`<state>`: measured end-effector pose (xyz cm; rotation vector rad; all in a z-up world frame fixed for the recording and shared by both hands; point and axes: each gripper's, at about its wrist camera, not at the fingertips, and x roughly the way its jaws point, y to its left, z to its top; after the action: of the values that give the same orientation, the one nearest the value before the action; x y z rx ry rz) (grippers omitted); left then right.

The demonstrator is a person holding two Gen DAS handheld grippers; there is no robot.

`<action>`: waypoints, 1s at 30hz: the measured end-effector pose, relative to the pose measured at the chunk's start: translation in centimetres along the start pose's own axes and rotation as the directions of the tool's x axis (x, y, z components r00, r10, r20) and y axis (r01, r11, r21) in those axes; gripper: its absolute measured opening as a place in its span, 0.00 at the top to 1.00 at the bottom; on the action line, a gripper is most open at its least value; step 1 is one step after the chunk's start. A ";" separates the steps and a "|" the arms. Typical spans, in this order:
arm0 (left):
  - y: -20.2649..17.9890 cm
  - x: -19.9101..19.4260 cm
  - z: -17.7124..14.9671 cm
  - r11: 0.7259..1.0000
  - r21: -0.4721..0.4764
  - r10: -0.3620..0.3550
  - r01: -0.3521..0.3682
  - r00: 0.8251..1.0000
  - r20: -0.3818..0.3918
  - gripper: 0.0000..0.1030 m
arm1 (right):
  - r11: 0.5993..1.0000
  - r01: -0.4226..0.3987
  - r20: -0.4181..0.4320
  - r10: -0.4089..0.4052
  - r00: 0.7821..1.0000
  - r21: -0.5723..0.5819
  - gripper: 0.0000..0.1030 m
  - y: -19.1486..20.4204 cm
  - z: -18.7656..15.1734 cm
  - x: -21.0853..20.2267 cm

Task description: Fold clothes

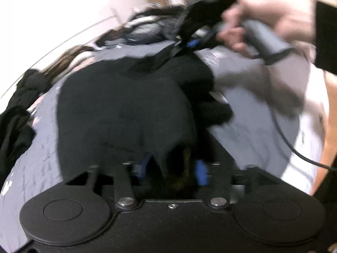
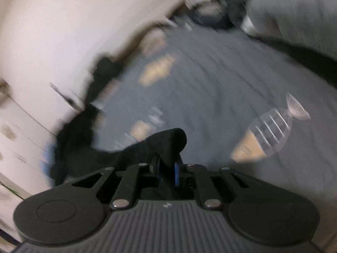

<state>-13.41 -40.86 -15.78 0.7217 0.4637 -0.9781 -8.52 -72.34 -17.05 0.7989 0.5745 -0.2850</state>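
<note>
A black garment (image 1: 126, 109) hangs stretched between my two grippers above the grey bedspread (image 1: 263, 113). In the left wrist view my left gripper (image 1: 170, 168) is shut on the near edge of the cloth, which drapes over its blue-padded fingers (image 1: 201, 174). My right gripper (image 1: 193, 42), held by a bare hand (image 1: 263, 21), grips the far end of the cloth. In the right wrist view my right gripper (image 2: 167, 174) is shut on a fold of the black garment (image 2: 160, 145), which trails down to the left. Both views are motion-blurred.
A pile of dark clothes (image 1: 16, 113) lies at the bed's left edge. More clothes (image 1: 147, 23) are heaped at the bed's far end. White wall (image 2: 63, 31) and white drawers (image 2: 16, 130) stand left of the bed. The bedspread (image 2: 210, 84) carries a fish print (image 2: 271, 128).
</note>
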 end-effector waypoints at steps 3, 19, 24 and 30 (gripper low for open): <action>-1.2 -0.6 -0.9 0.997 0.069 0.035 -0.036 0.999 0.018 0.48 | 0.997 0.055 -0.051 -0.058 0.997 -0.055 0.85 0.2 -1.1 2.2; 4.4 -1.2 0.6 0.966 -0.253 -0.019 0.046 0.994 0.108 0.85 | 0.974 -0.087 -0.226 0.038 0.973 -0.210 0.62 -0.4 -2.0 -2.8; 4.9 -1.5 0.8 0.961 -0.274 -0.015 0.046 0.993 0.114 0.85 | 0.952 -0.193 -0.253 0.131 0.959 -0.237 0.49 -1.2 -3.3 -3.9; 4.4 -1.4 0.6 0.963 -0.267 -0.017 0.043 0.995 0.099 0.85 | 0.939 -0.233 -0.235 0.174 0.956 -0.253 0.26 -2.8 -4.5 -4.1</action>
<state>-10.22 -38.89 -12.95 0.4221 0.5128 -0.9514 -14.77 -70.78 -18.75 0.6115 0.7053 0.0747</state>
